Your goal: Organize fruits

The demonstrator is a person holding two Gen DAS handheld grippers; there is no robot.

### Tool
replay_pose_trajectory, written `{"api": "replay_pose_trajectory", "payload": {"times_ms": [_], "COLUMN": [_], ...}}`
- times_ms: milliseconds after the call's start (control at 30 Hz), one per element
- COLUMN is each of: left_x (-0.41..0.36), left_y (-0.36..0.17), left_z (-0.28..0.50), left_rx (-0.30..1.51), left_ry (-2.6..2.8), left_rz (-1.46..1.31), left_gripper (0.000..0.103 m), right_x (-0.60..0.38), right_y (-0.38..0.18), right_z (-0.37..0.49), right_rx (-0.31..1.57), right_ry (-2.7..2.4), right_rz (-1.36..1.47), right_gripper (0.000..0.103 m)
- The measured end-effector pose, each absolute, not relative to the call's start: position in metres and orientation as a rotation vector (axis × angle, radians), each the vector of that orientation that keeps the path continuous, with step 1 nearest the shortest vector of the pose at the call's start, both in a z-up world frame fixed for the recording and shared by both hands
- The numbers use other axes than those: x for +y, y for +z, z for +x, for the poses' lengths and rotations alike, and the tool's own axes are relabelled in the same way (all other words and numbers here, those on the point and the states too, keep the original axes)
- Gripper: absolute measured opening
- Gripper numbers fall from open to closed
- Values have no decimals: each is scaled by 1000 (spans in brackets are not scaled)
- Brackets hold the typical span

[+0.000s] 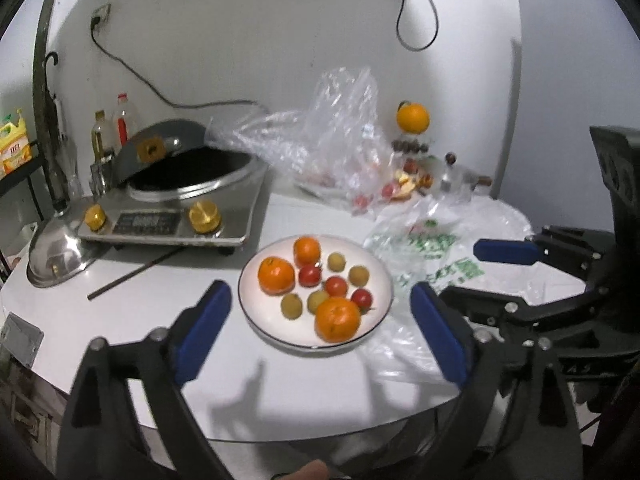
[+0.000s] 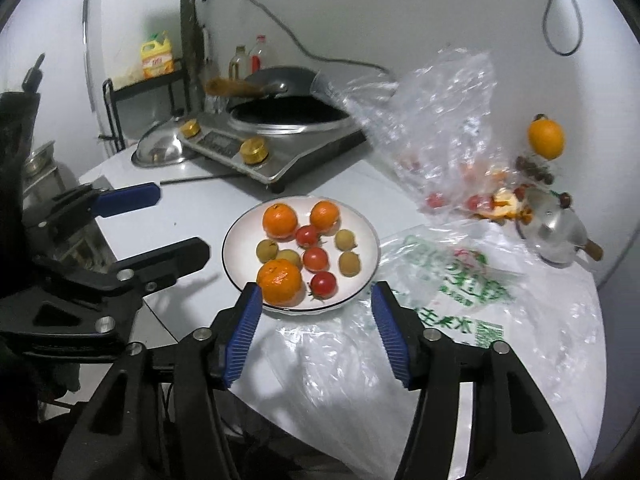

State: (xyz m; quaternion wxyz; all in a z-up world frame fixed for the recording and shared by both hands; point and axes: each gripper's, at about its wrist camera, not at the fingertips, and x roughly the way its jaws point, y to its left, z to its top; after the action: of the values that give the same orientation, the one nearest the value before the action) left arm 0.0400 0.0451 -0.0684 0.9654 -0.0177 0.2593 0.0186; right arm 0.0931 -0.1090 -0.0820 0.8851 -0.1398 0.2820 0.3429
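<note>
A white plate (image 1: pixel 256 316) (image 2: pixel 236 256) on the white table holds three oranges (image 1: pixel 337 319) (image 2: pixel 279 282), three red tomatoes (image 1: pixel 335 285) (image 2: pixel 323 284) and several small yellow-green fruits (image 1: pixel 291 306) (image 2: pixel 349 264). My left gripper (image 1: pixel 320 304) is open and empty, its blue pads either side of the plate, hovering at its near edge. My right gripper (image 2: pixel 316 300) is open and empty, just short of the plate's near rim. Each gripper shows in the other's view: the right one (image 1: pixel 460 276) and the left one (image 2: pixel 176 224).
An induction cooker with a black wok (image 1: pixel 192 184) (image 2: pixel 288 120) stands back left, a steel lid (image 1: pixel 56 256) beside it. Clear plastic bags (image 1: pixel 332 136) (image 2: pixel 432 120) hold more tomatoes. A printed bag (image 1: pixel 432 248) (image 2: pixel 460 280) lies right of the plate. An orange (image 1: pixel 413 118) (image 2: pixel 546 139) sits atop a stand.
</note>
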Motion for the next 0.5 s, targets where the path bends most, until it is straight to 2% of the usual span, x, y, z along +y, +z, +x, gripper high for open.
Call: {"api": "replay_pose_trajectory", "payload": {"times_ms": [500], "left_x": [14], "left_y": [-9], "left_z": [-9], "left_rx": [391], "left_ry": [13], "left_rz": [0], "left_gripper": [94], "right_x": [-173], "right_y": [-21], "right_z": [42], "right_rx": [395], "right_ry": [567], "right_rz": [-174], "right_gripper": [64]}}
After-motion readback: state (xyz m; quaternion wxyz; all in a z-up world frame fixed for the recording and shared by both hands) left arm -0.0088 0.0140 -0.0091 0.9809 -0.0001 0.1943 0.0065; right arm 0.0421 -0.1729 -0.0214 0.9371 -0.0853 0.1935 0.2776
